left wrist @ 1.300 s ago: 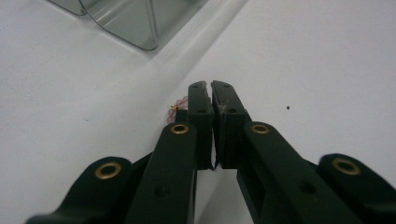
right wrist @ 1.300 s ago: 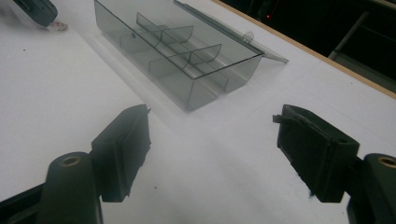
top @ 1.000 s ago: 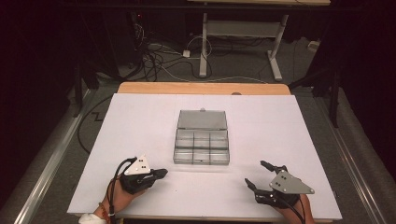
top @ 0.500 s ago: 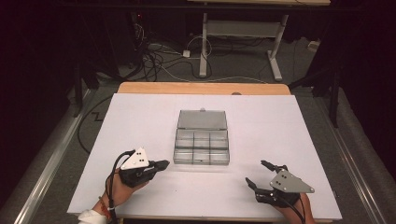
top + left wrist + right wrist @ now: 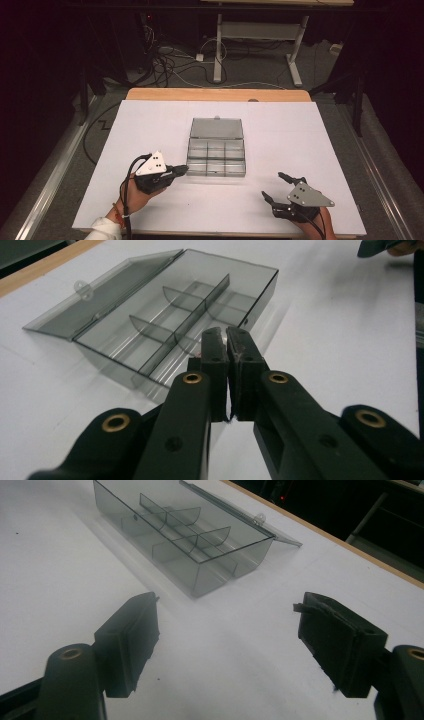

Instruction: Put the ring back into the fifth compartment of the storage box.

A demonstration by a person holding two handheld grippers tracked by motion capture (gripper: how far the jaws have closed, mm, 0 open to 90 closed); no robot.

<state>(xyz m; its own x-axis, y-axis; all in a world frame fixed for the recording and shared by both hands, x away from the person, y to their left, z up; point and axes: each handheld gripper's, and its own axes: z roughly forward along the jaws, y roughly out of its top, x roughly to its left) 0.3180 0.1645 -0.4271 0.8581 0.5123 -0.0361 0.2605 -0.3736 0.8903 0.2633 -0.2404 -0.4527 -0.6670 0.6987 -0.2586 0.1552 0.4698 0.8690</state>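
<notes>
A clear grey compartment box (image 5: 216,159) sits mid-table with its lid (image 5: 216,128) folded flat behind it, and its compartments look empty. My left gripper (image 5: 183,170) is shut, its tips just off the box's front left corner. In the left gripper view the jaws press together (image 5: 226,336) with nothing seen between them, right in front of the box (image 5: 165,322). My right gripper (image 5: 272,185) stands open near the table's front right, well apart from the box. In the right gripper view it (image 5: 225,625) has wide-set jaws over bare table, with the box (image 5: 185,535) beyond.
The white tabletop (image 5: 300,135) has a wooden strip (image 5: 215,94) along its far edge. Metal rails (image 5: 45,175) run along both sides. Cables (image 5: 165,60) and a desk frame (image 5: 255,35) lie on the floor behind.
My left gripper has moved forward and right, closing in on the box's front left corner. The right gripper has barely shifted.
</notes>
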